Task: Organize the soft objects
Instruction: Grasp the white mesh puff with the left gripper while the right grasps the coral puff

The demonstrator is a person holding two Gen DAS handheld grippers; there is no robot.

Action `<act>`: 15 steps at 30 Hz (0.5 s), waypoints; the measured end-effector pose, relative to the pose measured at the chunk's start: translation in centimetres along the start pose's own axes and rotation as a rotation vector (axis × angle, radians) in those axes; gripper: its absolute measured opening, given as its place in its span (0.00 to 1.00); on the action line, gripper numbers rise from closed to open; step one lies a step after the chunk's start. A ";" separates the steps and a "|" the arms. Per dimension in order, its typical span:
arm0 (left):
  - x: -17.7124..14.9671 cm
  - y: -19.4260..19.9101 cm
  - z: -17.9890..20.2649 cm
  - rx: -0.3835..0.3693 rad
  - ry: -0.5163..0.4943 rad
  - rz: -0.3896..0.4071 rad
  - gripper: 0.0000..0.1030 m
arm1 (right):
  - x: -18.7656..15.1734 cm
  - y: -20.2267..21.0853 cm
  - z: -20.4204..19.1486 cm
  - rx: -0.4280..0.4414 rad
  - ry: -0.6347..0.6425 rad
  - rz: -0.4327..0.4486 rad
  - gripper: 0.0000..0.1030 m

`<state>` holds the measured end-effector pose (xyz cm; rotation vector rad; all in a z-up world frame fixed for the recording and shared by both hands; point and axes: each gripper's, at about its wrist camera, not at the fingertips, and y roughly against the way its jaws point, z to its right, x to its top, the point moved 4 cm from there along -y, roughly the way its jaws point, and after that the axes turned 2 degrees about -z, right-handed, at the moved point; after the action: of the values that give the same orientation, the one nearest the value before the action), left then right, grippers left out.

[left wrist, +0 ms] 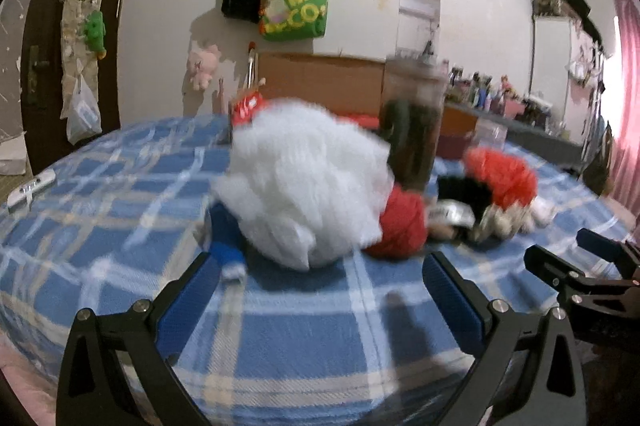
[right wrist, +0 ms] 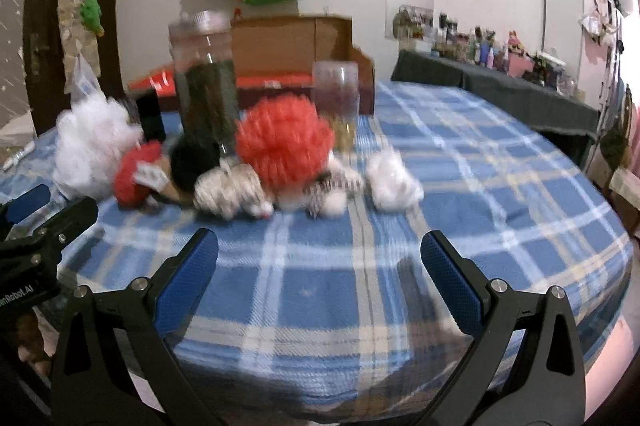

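Note:
A row of soft things lies on the blue plaid blanket (left wrist: 120, 210). A big white fluffy ball (left wrist: 304, 182) (right wrist: 94, 150) lies just beyond my open, empty left gripper (left wrist: 320, 286). To its right lie a small red pom-pom (left wrist: 400, 226) (right wrist: 134, 178), a black pom-pom (right wrist: 194, 162), a grey-white woolly piece (right wrist: 230, 192), a large red pom-pom (left wrist: 502, 178) (right wrist: 284, 142) and a small white puff (right wrist: 392, 182). My right gripper (right wrist: 320, 266) is open and empty, short of the row.
A tall clear jar (right wrist: 206, 82) with dark contents and a shorter clear jar (right wrist: 336, 102) stand behind the row. A cardboard box (right wrist: 292, 54) sits further back. A white remote (left wrist: 32, 188) lies at the blanket's left edge. A cluttered shelf (right wrist: 500, 82) runs along the right.

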<state>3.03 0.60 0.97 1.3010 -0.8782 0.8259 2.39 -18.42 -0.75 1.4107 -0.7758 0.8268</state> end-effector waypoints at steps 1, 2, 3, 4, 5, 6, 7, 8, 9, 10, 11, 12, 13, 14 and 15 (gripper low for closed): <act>0.5 0.1 0.2 -0.003 -0.005 0.008 1.00 | 0.6 0.4 -0.2 0.007 0.004 0.017 1.00; 1.1 0.6 0.3 -0.011 -0.016 0.021 1.00 | 0.9 0.7 -0.4 0.011 0.013 0.032 1.00; 1.6 0.8 0.4 -0.018 -0.022 0.030 1.00 | 1.5 1.0 -0.4 0.012 0.021 0.043 1.00; 2.2 1.0 0.4 -0.027 -0.027 0.040 1.00 | 1.7 1.1 -0.5 0.013 0.027 0.056 1.00; 2.6 0.9 0.1 -0.035 -0.028 0.045 1.00 | 2.4 1.2 -0.5 0.016 0.031 0.069 1.00; 3.0 0.9 0.1 -0.040 -0.028 0.047 1.00 | 2.9 1.2 -0.5 0.019 0.033 0.074 1.00; 3.6 0.7 0.1 -0.046 -0.031 0.044 1.00 | 3.4 1.1 -0.6 0.024 0.033 0.076 1.00; 3.9 0.4 0.0 -0.049 -0.036 0.038 1.00 | 3.9 1.0 -0.5 0.033 0.029 0.072 1.00; 4.2 0.1 -0.1 -0.051 -0.041 0.032 1.00 | 4.4 0.7 -0.5 0.043 0.024 0.067 1.00; 4.4 -0.1 -0.3 -0.054 -0.046 0.025 1.00 | 4.9 0.4 -0.4 0.053 0.019 0.062 1.00; 4.8 -0.6 -0.4 -0.054 -0.053 0.015 1.00 | 5.4 0.0 -0.2 0.061 0.014 0.054 1.00; 5.1 -1.0 -0.7 -0.054 -0.056 0.006 1.00 | 5.8 -0.4 0.0 0.070 0.010 0.045 1.00; 5.3 -1.5 -0.7 -0.054 -0.061 -0.006 1.00 | 6.1 -0.8 0.0 0.080 0.008 0.035 1.00; 5.5 -1.8 -0.7 -0.054 -0.064 -0.015 1.00 | 6.4 -1.2 0.1 0.094 0.006 0.022 1.00; 5.5 -2.1 -0.7 -0.053 -0.066 -0.024 1.00 | 6.7 -1.7 0.0 0.103 0.005 0.009 1.00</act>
<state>7.45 1.24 4.95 1.2958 -0.9292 0.7401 7.32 -18.22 4.08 1.4966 -0.7448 0.8870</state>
